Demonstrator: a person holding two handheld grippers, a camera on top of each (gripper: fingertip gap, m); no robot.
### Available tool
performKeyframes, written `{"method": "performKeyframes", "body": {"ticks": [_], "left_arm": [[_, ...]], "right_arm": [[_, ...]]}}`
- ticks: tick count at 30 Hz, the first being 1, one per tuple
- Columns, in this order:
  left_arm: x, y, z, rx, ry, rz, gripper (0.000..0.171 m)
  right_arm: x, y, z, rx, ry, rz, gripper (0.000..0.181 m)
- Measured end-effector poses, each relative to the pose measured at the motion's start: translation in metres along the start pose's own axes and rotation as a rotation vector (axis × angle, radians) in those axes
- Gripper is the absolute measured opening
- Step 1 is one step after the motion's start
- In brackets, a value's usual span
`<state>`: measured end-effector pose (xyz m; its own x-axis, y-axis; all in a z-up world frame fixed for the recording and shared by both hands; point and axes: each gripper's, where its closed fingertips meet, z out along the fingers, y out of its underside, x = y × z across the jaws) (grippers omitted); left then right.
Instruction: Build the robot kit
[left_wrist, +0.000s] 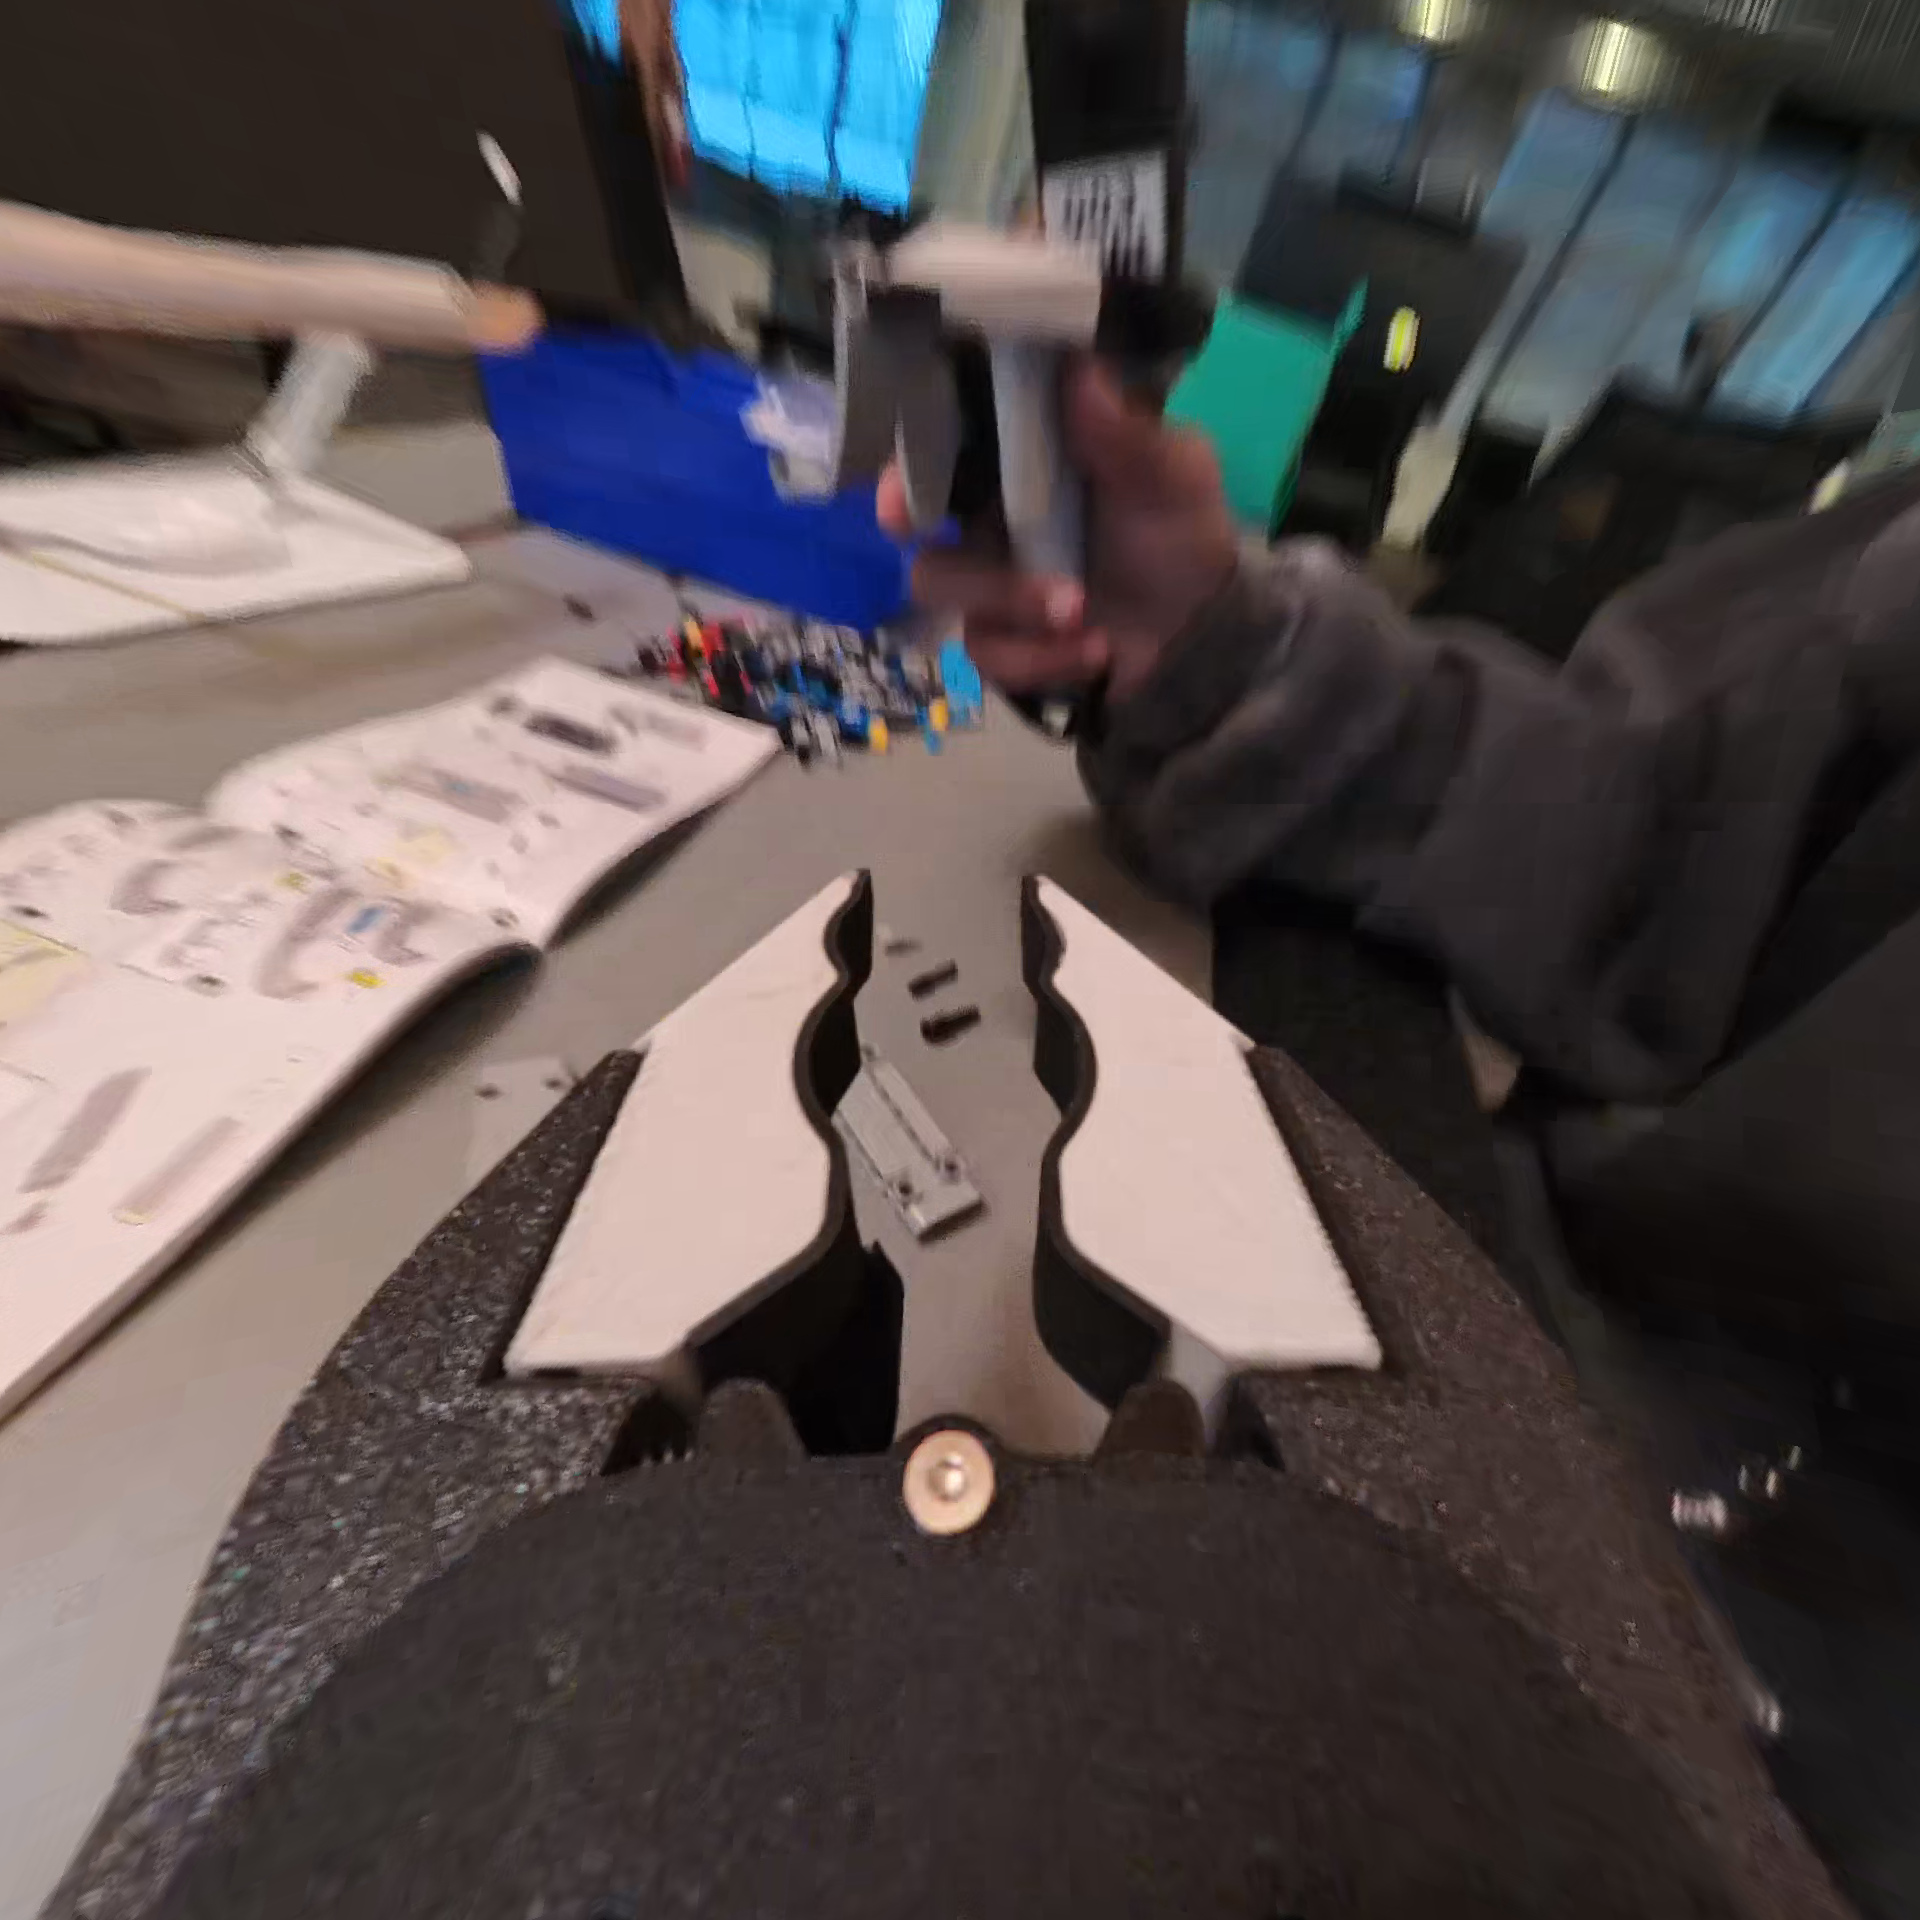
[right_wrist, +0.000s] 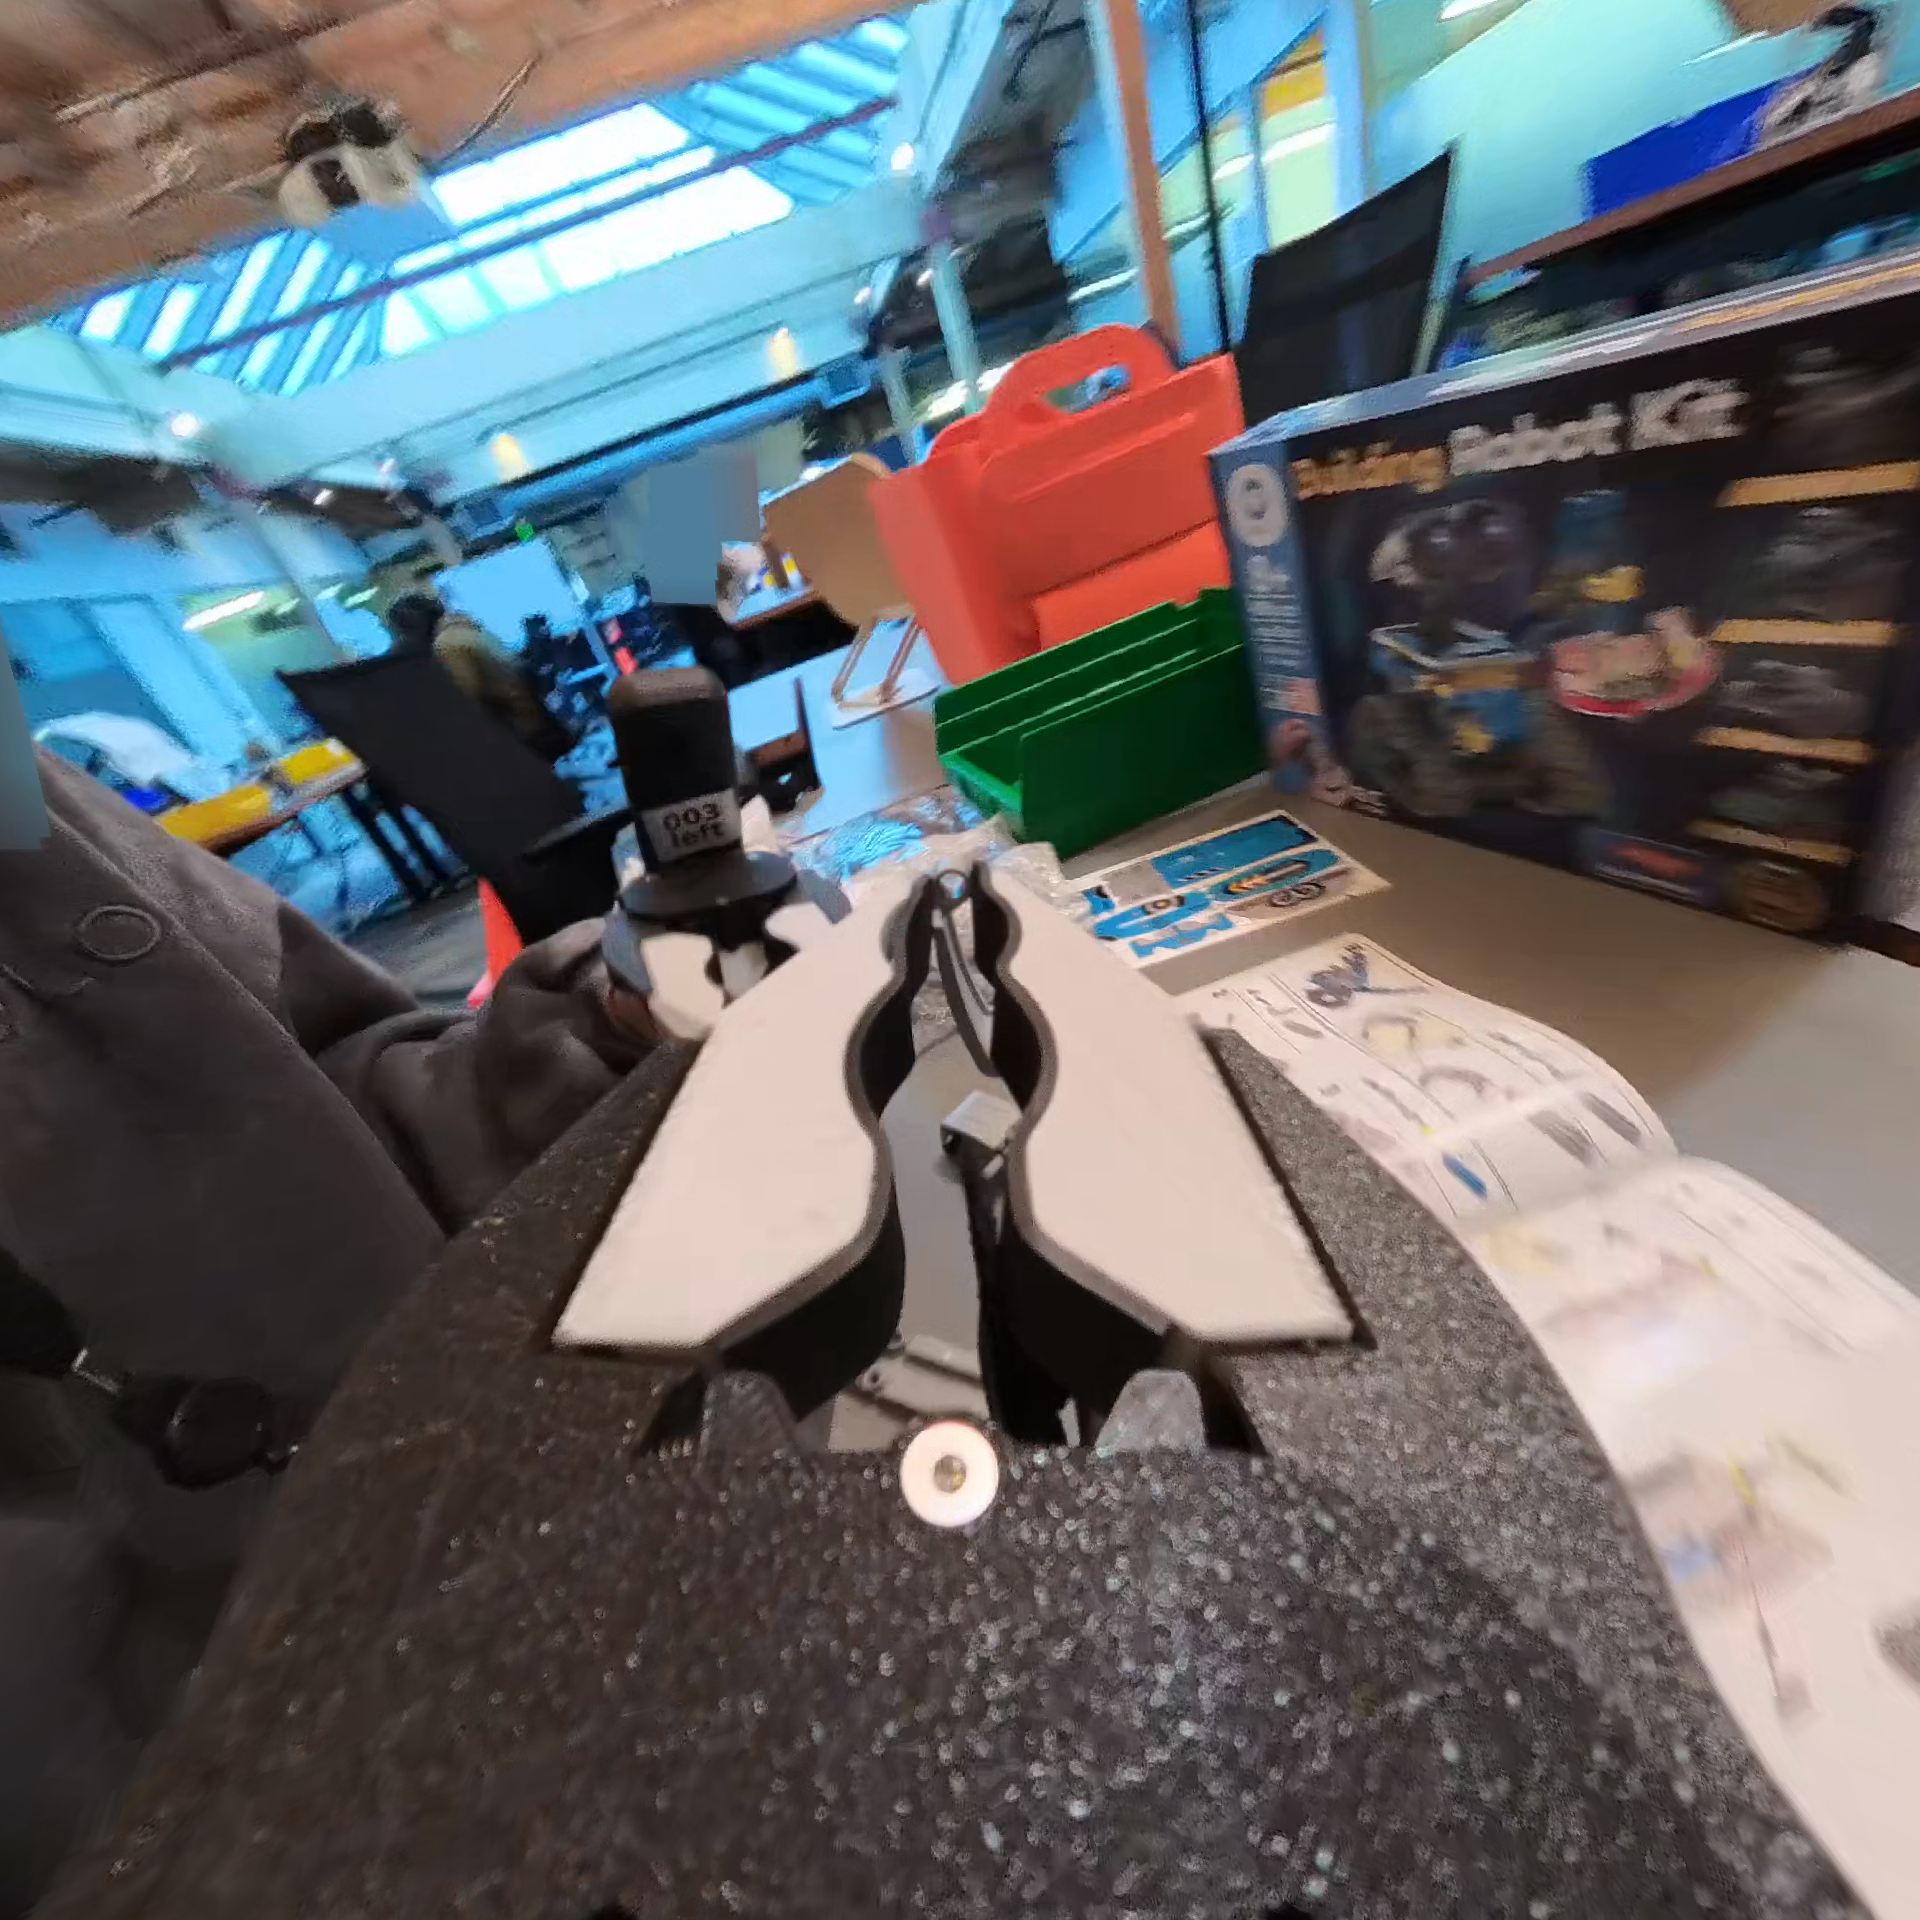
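Note:
My left gripper (left_wrist: 948, 894) is open and empty, low over the grey table (left_wrist: 727, 935). Under its jaws lie a flat grey part (left_wrist: 909, 1153) and two small black pieces (left_wrist: 943, 1000). My right gripper (right_wrist: 951, 888) is shut on a thin black strip part (right_wrist: 964, 997), whose ring end shows at the fingertips. In the left wrist view the right gripper (left_wrist: 920, 488) is blurred, held up in a hand above a pile of small coloured parts (left_wrist: 810, 681). In the right wrist view the left gripper (right_wrist: 717, 935) shows at left behind my fingers.
An open instruction booklet (left_wrist: 364, 883) (right_wrist: 1455, 1143) lies beside the grippers. A blue box (left_wrist: 675, 468) stands behind the pile. A kit box (right_wrist: 1590, 644), a green bin (right_wrist: 1101, 727), an orange case (right_wrist: 1060, 520) and a sticker sheet (right_wrist: 1216, 894) stand at the far side. A dark sleeve (left_wrist: 1507, 831) is at right. Tip to tip, the grippers are about 12 cm apart.

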<state>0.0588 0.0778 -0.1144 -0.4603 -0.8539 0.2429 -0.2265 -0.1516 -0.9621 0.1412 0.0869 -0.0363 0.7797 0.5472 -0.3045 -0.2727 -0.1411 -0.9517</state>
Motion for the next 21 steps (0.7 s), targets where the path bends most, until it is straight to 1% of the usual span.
{"method": "performKeyframes", "body": {"ticks": [1, 2, 5, 7, 9, 11, 13, 16, 21], "left_arm": [[0.006, 0.013, 0.012, -0.092, 0.014, 0.036, 0.026], [0.010, 0.023, 0.024, -0.166, 0.016, 0.071, 0.021], [0.019, 0.044, 0.055, -0.315, 0.031, 0.127, 0.020], [0.020, 0.065, 0.068, -0.449, 0.053, 0.157, 0.020], [0.013, 0.083, 0.073, -0.577, 0.056, 0.227, 0.020], [0.010, 0.092, 0.075, -0.660, 0.090, 0.304, 0.021], [0.011, 0.097, 0.077, -0.716, 0.160, 0.377, 0.020], [0.006, 0.104, 0.079, -0.796, 0.228, 0.415, 0.021], [0.004, 0.104, 0.086, -0.791, 0.290, 0.422, 0.021]], "right_arm": [[-0.003, 0.001, -0.015, 0.036, 0.016, 0.024, 0.005], [-0.005, 0.006, -0.028, 0.070, 0.023, 0.054, 0.006], [0.001, 0.032, -0.056, 0.140, 0.065, 0.128, 0.006], [0.006, 0.032, -0.066, 0.183, 0.070, 0.213, 0.006], [0.003, 0.024, -0.072, 0.216, 0.049, 0.184, 0.006], [0.001, 0.026, -0.072, 0.207, 0.033, 0.181, 0.006], [-0.001, 0.026, -0.072, 0.210, 0.015, 0.198, 0.006], [-0.002, 0.022, -0.073, 0.232, -0.003, 0.205, 0.005], [0.000, 0.021, -0.076, 0.245, -0.016, 0.236, 0.005]]}}
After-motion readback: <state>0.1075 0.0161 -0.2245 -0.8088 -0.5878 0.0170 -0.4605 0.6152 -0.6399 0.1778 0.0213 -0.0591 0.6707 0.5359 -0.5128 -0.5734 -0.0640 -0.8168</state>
